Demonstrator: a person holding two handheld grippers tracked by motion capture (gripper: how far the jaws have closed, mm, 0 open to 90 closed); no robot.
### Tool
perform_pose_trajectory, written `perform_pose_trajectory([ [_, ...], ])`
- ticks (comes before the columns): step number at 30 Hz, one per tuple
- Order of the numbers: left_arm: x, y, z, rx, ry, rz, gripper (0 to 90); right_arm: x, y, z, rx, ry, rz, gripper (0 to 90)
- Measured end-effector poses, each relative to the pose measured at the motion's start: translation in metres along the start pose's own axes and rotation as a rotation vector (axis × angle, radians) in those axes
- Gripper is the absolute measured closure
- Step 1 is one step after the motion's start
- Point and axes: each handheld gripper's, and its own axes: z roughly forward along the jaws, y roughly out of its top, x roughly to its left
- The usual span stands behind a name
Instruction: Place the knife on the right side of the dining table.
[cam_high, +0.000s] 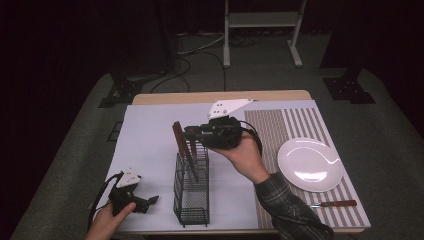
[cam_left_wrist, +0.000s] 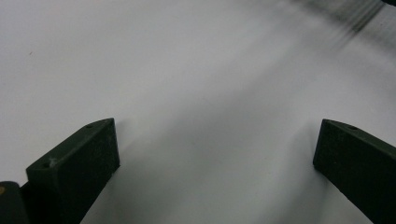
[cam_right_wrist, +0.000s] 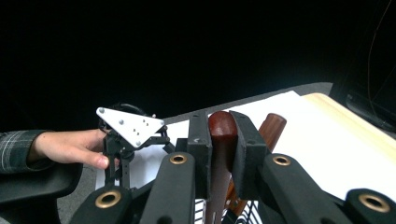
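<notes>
In the high view the right gripper (cam_high: 192, 134) hangs above the wire basket (cam_high: 191, 192), its jaws nearly closed on the wooden handle of a utensil (cam_high: 179, 139) that stands tilted in the basket's top. The basket is a tall black mesh caddy on a smooth white mat (cam_high: 150, 135). A grey 3-cornered plate sits on top of that gripper, and a hand in a plaid sleeve carries it. The left gripper (cam_high: 145, 202) rests low on the mat near the front left corner, jaws spread, well apart from the basket. To the right lies a striped placemat (cam_high: 280, 125) with a glossy round white plate (cam_high: 310, 164) and a wooden-handled knife (cam_high: 334, 204) near the front edge.

The left gripper view shows its 2 black blocky jaws standing wide apart with nothing between them, over the plain matte white mat (cam_left_wrist: 196, 84); a blurred dark stripe pattern lies at the top right corner.

The right gripper view gives the grip up close: the 2 black pads (cam_right_wrist: 200, 140) press on either side of a rounded, polished reddish-brown handle (cam_right_wrist: 222, 133). A second brown handle (cam_right_wrist: 272, 128) stands just behind it, apart from the pads, and basket wire shows at the bottom edge. Farther off, the person's other hand (cam_right_wrist: 70, 147) holds the left gripper (cam_right_wrist: 126, 158) with its grey plate, on the mat.
</notes>
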Motion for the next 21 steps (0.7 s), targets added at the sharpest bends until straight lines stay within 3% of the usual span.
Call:
perform_pose_trajectory([
  [21, 0.0, 0.0, 0.0, 0.001, 0.0, 0.002, 0.0, 0.002, 0.033, -0.022, -0.04, -0.045, -0.043, 79.5],
])
